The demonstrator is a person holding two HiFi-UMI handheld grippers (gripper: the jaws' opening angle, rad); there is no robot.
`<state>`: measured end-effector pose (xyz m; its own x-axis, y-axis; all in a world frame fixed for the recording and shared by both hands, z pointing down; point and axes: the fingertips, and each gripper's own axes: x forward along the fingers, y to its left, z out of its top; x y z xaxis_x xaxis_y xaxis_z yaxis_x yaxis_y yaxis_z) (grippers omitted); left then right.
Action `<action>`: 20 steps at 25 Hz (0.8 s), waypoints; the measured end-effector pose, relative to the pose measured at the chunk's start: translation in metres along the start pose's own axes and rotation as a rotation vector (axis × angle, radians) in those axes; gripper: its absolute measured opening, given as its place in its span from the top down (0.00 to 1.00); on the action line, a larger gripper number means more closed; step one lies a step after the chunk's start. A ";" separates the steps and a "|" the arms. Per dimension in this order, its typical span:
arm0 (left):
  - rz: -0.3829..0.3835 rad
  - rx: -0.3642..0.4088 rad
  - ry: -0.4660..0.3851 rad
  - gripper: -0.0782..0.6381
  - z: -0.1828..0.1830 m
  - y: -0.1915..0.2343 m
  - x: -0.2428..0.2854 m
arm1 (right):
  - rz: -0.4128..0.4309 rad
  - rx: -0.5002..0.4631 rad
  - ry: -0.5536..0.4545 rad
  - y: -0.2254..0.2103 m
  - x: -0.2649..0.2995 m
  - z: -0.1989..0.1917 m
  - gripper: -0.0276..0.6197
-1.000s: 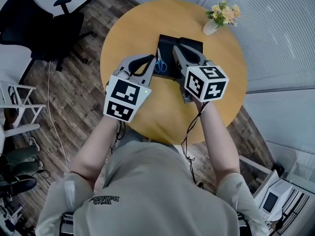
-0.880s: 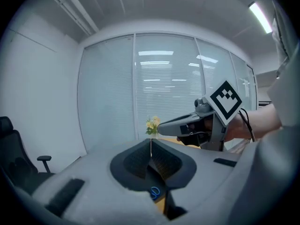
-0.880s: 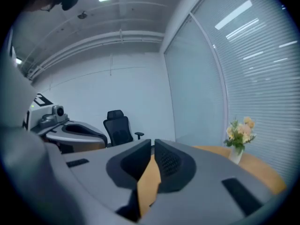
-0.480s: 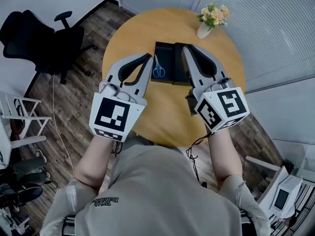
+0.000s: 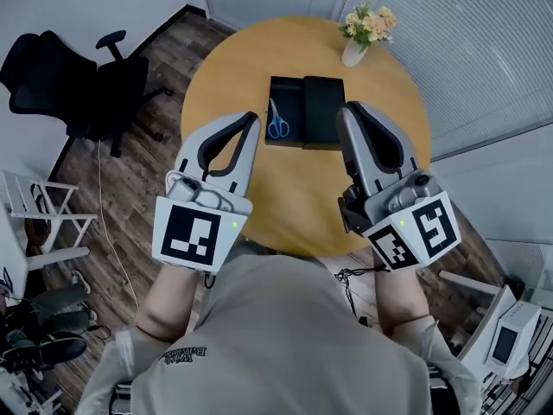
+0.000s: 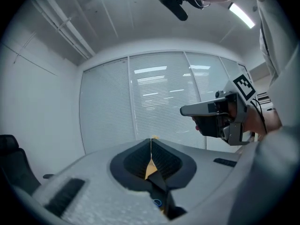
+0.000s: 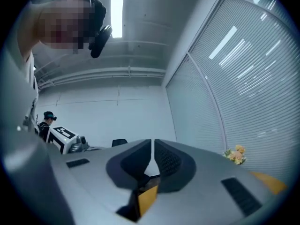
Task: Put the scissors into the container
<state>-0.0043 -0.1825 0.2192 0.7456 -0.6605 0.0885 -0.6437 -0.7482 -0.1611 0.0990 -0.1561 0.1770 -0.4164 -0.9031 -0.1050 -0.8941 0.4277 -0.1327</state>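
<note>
Blue-handled scissors (image 5: 276, 121) lie in the left half of a black container (image 5: 295, 98) on the round wooden table (image 5: 298, 197). The container's other black half (image 5: 324, 111) sits right beside it. My left gripper (image 5: 251, 119) is held up near the container's left side, its jaws pressed together with nothing in them. My right gripper (image 5: 349, 111) is raised at the container's right, jaws together and empty. In the left gripper view the jaws (image 6: 151, 146) meet, and a blue scissor loop (image 6: 157, 202) shows below them. The right gripper view shows its jaws (image 7: 153, 146) nearly touching.
A white vase of flowers (image 5: 361, 31) stands at the table's far edge. A black office chair (image 5: 86, 80) is on the floor to the left, and a white rack (image 5: 39, 219) nearer. Window blinds run along the right.
Both grippers have drawn back from the container toward the person and risen closer to the head camera. The scissors stay lying in the container.
</note>
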 end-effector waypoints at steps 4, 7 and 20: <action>-0.015 0.000 0.012 0.86 -0.009 -0.010 -0.004 | 0.013 -0.003 0.012 0.008 -0.007 -0.002 0.89; -0.035 -0.013 0.039 0.86 -0.017 -0.018 -0.007 | 0.024 0.004 0.031 0.012 -0.012 -0.008 0.89; -0.051 -0.040 0.090 0.86 -0.036 -0.025 -0.016 | 0.050 0.065 0.119 0.018 -0.021 -0.044 0.90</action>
<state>-0.0061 -0.1554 0.2576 0.7603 -0.6229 0.1840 -0.6127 -0.7819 -0.1154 0.0844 -0.1313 0.2199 -0.4804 -0.8770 0.0040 -0.8608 0.4706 -0.1938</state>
